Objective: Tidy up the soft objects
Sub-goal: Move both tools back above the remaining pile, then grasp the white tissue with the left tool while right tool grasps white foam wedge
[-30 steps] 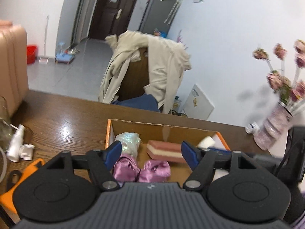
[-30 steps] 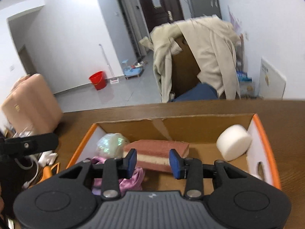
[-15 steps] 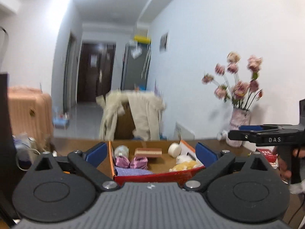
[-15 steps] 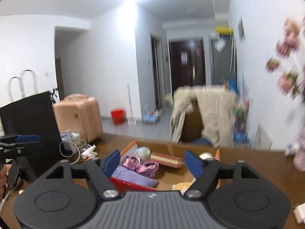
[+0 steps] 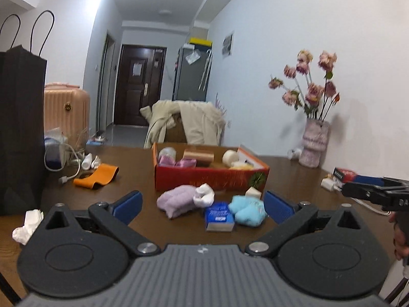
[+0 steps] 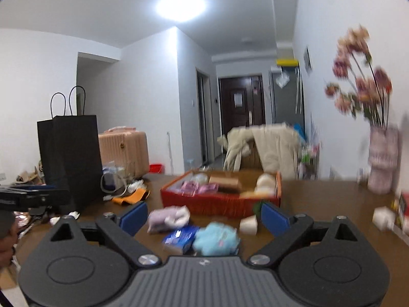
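Note:
A red box on the brown table holds pink cloth, a layered sponge and a white foam roll. In front of it lie a lilac soft bundle, a white sock, a light blue fluffy piece, a blue tissue pack and a small white block. My left gripper is open and empty, back from these items. My right gripper is open and empty, also back from them, and shows at the left wrist view's right edge.
A black paper bag stands at the left. An orange strap, cables and small bottles lie left of the box. A crumpled tissue lies near the front left. A flower vase stands at the right by the wall.
Both grippers have pulled back from inside the box to well in front of it. The right jaws have opened wide. The loose soft items in front of the box have come into view.

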`<state>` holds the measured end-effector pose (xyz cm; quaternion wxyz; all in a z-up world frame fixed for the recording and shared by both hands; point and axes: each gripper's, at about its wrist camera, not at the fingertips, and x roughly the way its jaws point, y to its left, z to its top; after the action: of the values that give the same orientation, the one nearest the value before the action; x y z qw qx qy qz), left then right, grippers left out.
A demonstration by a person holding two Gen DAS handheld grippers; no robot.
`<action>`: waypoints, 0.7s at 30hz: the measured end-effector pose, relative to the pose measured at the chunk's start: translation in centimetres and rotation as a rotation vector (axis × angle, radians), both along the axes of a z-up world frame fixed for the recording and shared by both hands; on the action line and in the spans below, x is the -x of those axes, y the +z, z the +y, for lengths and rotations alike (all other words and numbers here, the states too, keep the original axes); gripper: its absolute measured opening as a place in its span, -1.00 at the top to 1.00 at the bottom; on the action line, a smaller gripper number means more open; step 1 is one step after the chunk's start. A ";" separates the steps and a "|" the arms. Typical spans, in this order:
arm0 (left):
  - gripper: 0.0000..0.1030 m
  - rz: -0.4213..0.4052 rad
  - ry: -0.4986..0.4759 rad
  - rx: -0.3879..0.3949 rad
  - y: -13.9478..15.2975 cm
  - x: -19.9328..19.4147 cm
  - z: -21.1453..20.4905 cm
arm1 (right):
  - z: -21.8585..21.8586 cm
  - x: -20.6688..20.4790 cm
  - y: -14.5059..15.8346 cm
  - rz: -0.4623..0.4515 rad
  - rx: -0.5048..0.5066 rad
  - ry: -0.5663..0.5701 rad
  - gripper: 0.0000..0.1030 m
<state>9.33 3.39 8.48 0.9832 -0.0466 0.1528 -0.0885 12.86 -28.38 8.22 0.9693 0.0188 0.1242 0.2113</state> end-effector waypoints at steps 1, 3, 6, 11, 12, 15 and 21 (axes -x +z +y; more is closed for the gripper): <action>-1.00 0.002 0.004 0.000 -0.1 -0.2 0.0 | 0.0 0.1 -0.3 0.013 0.006 -0.014 -0.86; -1.00 0.010 -0.003 0.012 -0.3 -0.6 0.1 | 0.0 0.6 -0.9 0.027 0.005 -0.026 -0.86; -1.00 0.032 -0.012 0.004 -1.0 -1.3 -0.4 | 0.3 0.2 -1.6 0.047 0.009 -0.035 -0.86; -1.00 0.097 -0.004 0.004 -2.8 -3.7 -0.8 | 0.6 -2.3 -3.0 0.112 0.012 -0.053 -0.85; -1.00 0.105 0.005 0.004 -3.1 -4.3 -0.8 | 0.7 -2.9 -3.3 0.126 0.011 -0.054 -0.85; -0.96 0.144 0.018 0.010 -3.9 -7.1 -1.0 | 0.7 -5.0 -4.0 0.161 0.012 -0.064 -0.84; -0.45 0.198 0.045 0.063 -5.3 -14.5 -3.2 | 0.8 -10.5 -4.5 0.209 0.033 -0.097 -0.80</action>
<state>23.85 0.23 3.20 0.9631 -0.0895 0.2452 -0.0662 23.38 -27.53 3.73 0.9604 0.0308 0.2268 0.1592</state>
